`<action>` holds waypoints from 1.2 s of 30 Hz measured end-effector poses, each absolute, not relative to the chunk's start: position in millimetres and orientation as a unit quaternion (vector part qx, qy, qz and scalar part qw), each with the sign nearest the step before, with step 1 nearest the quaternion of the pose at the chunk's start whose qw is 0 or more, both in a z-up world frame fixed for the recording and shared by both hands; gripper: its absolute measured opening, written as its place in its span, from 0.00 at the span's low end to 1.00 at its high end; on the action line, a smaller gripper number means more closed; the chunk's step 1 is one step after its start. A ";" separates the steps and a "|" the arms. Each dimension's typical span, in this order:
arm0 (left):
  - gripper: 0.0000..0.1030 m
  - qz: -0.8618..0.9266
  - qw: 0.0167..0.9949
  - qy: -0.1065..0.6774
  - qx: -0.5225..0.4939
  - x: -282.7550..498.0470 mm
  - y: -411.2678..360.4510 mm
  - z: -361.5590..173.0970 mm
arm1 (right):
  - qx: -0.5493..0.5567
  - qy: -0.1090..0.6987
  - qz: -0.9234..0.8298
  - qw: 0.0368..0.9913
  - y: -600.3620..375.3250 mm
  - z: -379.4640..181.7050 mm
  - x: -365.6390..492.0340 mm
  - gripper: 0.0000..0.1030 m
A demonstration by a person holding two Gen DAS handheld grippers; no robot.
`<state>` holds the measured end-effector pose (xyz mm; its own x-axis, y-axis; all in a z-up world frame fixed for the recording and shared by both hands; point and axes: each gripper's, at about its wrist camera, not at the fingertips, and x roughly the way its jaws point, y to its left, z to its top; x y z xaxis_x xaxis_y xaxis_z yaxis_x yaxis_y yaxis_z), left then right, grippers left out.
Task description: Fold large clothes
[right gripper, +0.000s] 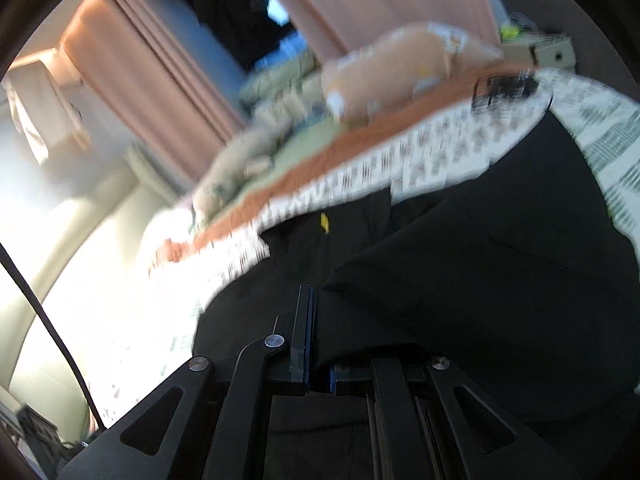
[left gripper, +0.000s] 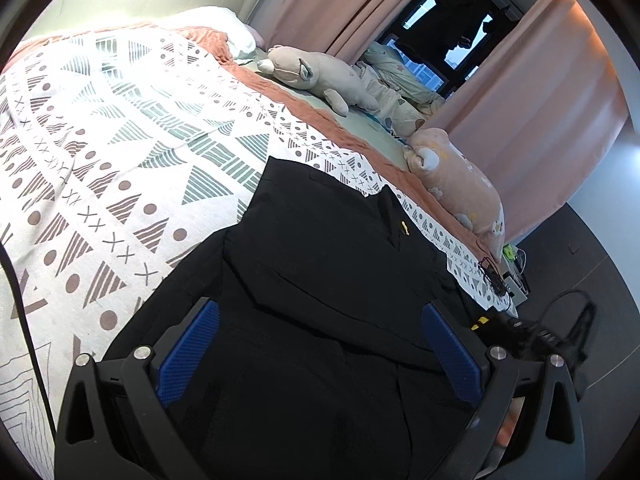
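Right wrist: gripper [right gripper: 314, 300] pinching black garment [right gripper: 460, 280]

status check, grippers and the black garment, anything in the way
Left gripper open above black garment. Right gripper shut on a garment fold. Plush toys far side of bed, not obstructing.

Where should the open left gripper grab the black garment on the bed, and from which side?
Probably the black garment's outer edge by the left gripper's left finger, where the cloth ends against the patterned bedspread. Come in from the bedspread side, low: the fabric lies flat, so only an edge gives the pads something to pinch.
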<state>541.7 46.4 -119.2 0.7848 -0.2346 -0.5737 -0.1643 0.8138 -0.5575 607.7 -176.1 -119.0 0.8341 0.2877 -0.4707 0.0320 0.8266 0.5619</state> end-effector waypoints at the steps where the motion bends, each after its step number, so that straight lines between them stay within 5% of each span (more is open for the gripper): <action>1: 1.00 -0.019 0.893 0.326 -0.311 541.4 48.3 -119.8 | 0.297 0.307 0.073 0.901 -177.4 -128.0 616.5 0.05; 3: 1.00 -0.022 0.889 0.325 -0.321 542.0 50.0 -120.9 | 0.327 0.343 0.082 0.877 -183.9 -146.3 627.8 0.11; 5: 1.00 -0.024 0.889 0.325 -0.320 542.3 48.7 -120.8 | 0.344 0.357 0.090 0.864 -192.7 -151.7 633.8 0.37; 6: 1.00 -0.024 0.890 0.325 -0.318 542.0 47.6 -120.4 | 0.350 0.360 0.094 0.860 -196.9 -153.5 633.8 0.70; 7: 1.00 -0.024 0.891 0.324 -0.316 541.6 46.8 -119.8 | 0.355 0.360 0.096 0.857 -203.1 -153.0 632.1 0.86; 36: 1.00 -0.023 0.899 0.323 -0.294 538.6 31.8 -113.1 | 0.397 0.280 -0.148 0.862 -451.0 -89.4 466.1 0.86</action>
